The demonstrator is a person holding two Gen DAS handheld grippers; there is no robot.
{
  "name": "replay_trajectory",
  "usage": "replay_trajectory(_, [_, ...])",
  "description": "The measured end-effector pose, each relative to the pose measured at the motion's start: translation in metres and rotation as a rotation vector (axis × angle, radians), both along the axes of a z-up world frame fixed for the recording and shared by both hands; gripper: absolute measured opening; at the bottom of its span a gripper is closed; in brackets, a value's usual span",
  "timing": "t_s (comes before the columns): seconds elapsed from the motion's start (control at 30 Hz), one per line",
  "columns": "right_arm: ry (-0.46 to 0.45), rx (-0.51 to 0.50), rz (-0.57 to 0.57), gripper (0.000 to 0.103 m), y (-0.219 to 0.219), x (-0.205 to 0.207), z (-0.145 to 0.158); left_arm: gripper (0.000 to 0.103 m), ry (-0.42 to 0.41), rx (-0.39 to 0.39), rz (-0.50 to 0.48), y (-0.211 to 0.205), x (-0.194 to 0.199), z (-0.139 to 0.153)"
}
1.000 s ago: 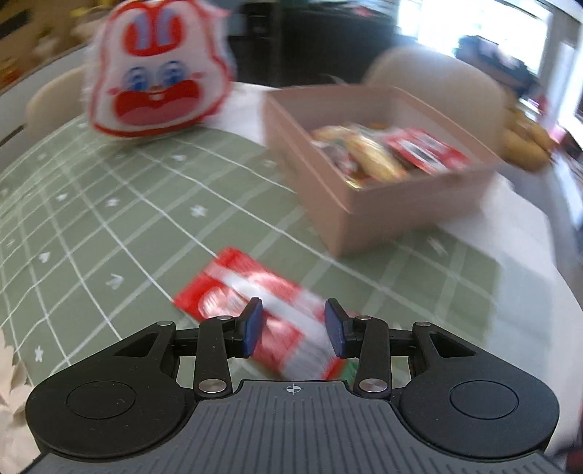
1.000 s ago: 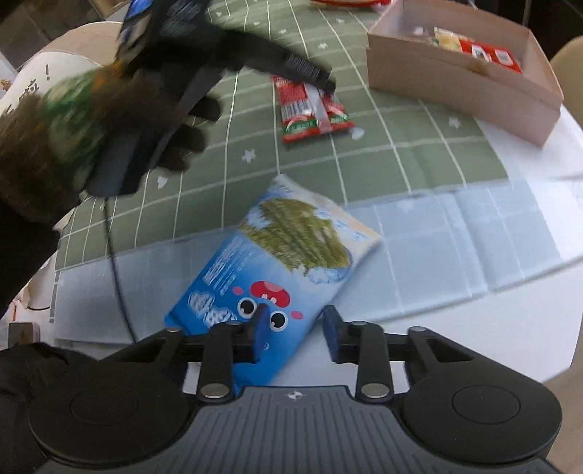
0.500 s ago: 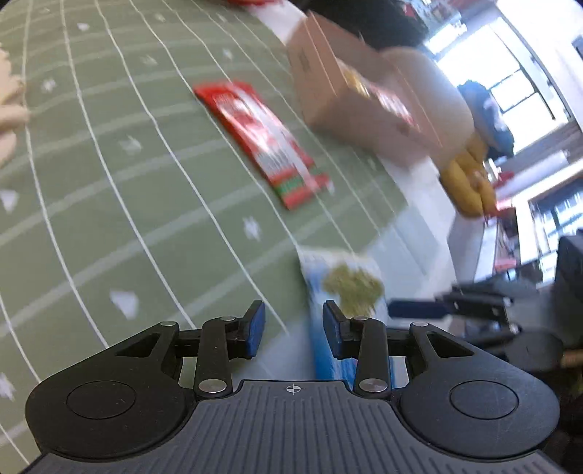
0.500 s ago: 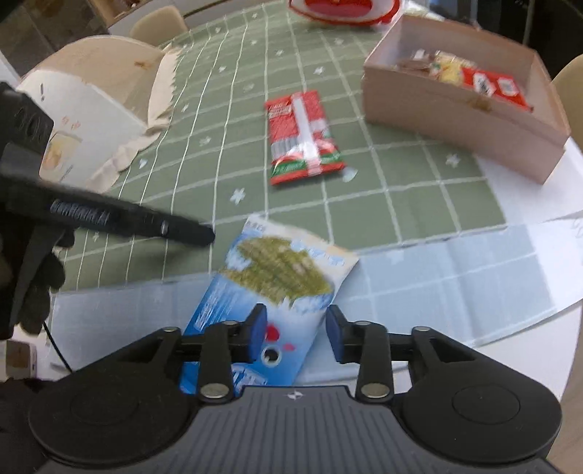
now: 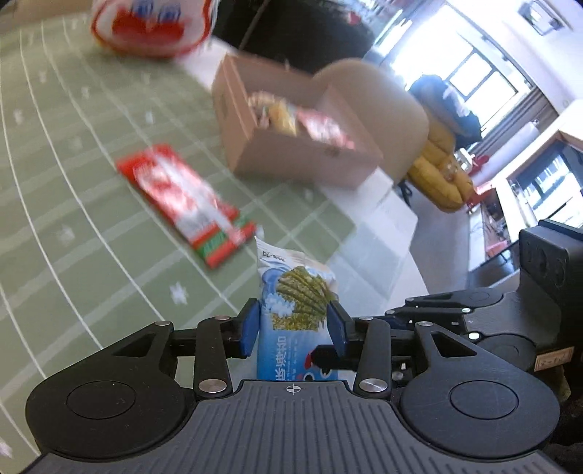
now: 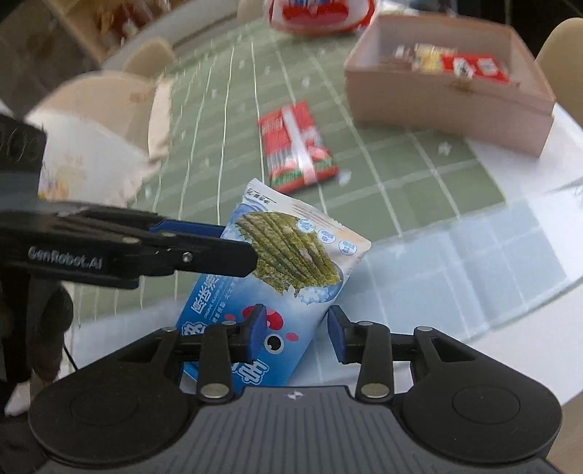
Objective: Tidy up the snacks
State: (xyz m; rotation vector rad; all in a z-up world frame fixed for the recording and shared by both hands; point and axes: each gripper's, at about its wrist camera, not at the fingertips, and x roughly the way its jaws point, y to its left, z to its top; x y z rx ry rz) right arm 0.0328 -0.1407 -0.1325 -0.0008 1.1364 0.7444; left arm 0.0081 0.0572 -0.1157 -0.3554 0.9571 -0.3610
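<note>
The blue seaweed snack packet (image 6: pixel 280 277) sits low in the middle of the right wrist view, tilted, its lower end between the pads of the right tool (image 6: pixel 296 332). Those jaws are opening; the left pad overlaps the wrapper and the right pad stands clear, so the tool is released. In the left wrist view the same packet (image 5: pixel 291 310) stands between the pads of the left tool (image 5: pixel 293 326), whose jaws are also opening; from the side the left tool (image 6: pixel 233 251) reaches the packet's upper left edge, though whether it truly pinches is hard to judge through the blur.

Just beyond the packet, mid-frame, one red snack packet (image 6: pixel 295 146) lies flat on the counter (image 6: pixel 473 255). At upper right stands one open pink cardboard box (image 6: pixel 448 98) with several wrapped snacks inside, too blurred to count. At the top edge is one red-and-white bag (image 6: pixel 320 14).

The counter is round and glossy, covered by a green cloth with a white grid and stars (image 6: pixel 226 109), then a pale blue cloth nearer the camera. Cream chairs (image 6: pixel 94 120) ring it; the left view shows bright windows (image 5: pixel 473 69) and a yellow seat (image 5: pixel 441 171) at upper right.
</note>
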Motion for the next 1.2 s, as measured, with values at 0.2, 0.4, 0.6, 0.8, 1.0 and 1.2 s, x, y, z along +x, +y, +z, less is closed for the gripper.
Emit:
replay_trajectory(0.2, [-0.132, 0.057, -0.030, 0.038, 0.026, 0.015, 0.016, 0.018, -0.064, 0.071, 0.123, 0.029, -0.005, 0.013])
replay_trajectory(0.4, [-0.241, 0.016, -0.037, 0.057, 0.055, 0.041, 0.022, 0.016, -0.035, 0.215, 0.205, 0.044, -0.014, 0.004])
replay_trajectory(0.6, [-0.264, -0.117, 0.049, 0.059, 0.105, 0.088, 0.007, 0.018, 0.029, 0.262, 0.205, 0.043, -0.016, -0.008])
replay_trajectory(0.8, [-0.241, -0.196, 0.080, 0.061, 0.142, 0.105, -0.017, 0.019, 0.050, 0.248, 0.210, 0.043, -0.016, -0.012])
replay_trajectory(1.0, [-0.264, -0.238, 0.126, 0.046, 0.137, 0.097, -0.010, 0.019, 0.064, 0.231, 0.205, 0.044, -0.013, -0.016])
replay_trajectory(1.2, [-0.297, -0.242, 0.052, 0.045, 0.083, 0.078, 0.005, 0.019, 0.067, 0.226, 0.173, 0.040, -0.006, -0.018])
